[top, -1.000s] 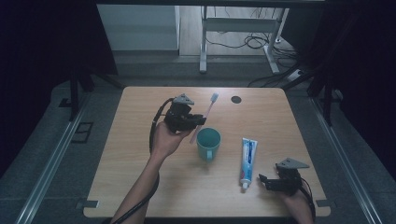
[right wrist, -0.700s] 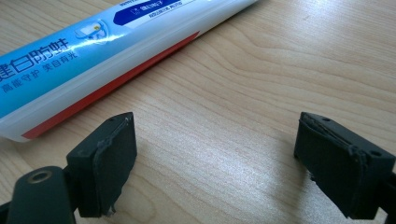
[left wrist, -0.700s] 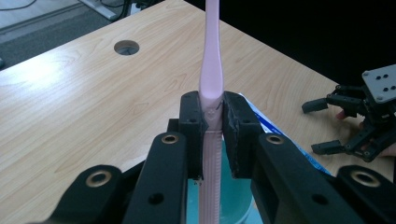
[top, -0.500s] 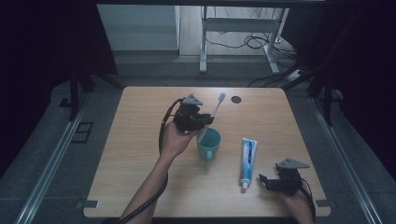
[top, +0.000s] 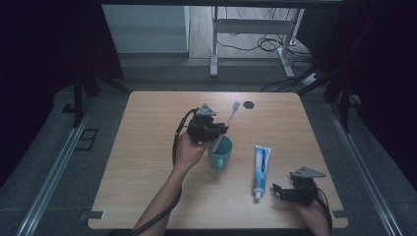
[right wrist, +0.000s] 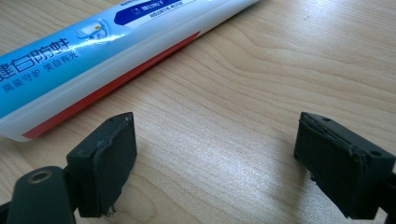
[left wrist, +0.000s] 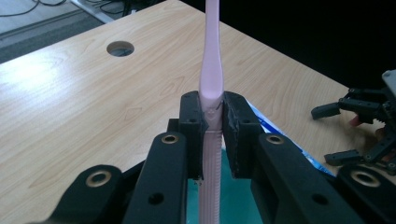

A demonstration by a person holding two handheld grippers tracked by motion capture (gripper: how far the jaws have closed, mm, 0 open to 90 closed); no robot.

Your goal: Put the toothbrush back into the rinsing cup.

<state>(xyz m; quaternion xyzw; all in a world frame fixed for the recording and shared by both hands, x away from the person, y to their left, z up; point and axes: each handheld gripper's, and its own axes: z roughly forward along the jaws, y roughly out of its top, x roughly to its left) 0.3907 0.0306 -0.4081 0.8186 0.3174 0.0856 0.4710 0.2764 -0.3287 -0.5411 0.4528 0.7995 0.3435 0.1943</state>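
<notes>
- High view: the left gripper point(top: 212, 130) holds the pink toothbrush point(top: 227, 122) directly over the teal cup point(top: 220, 153), which stands near the middle of the wooden table point(top: 147, 162).
- The toothbrush's long axis runs steeply tilted, with the bristle head up and pointing away from the person and the handle end down at the cup's mouth; I cannot tell whether the tip is already inside the rim.
- Left gripper view: the jaws stand nearly closed, with both pads point(left wrist: 192, 122) pressed on the handle of the toothbrush point(left wrist: 211, 70) at about its middle. The teal of the cup point(left wrist: 233, 200) shows right under the jaws, so the cup lies straight below the grip.
- As I judge it, the coming move turns on this: the handle end has to go down along the toothbrush's own axis into the cup, and the tilt means the head will lean on the far rim once the handle is let go.
- The right gripper point(top: 290, 191) rests near the person's edge of the table, well apart from the cup, so the left hand is clearly the nearer one.
- Right gripper view: its jaws stand wide apart with only bare table between them, and the toothpaste tube point(right wrist: 84, 60) lies just beside one pad point(right wrist: 112, 158), untouched, its long axis running away from the person in the high view.
</notes>
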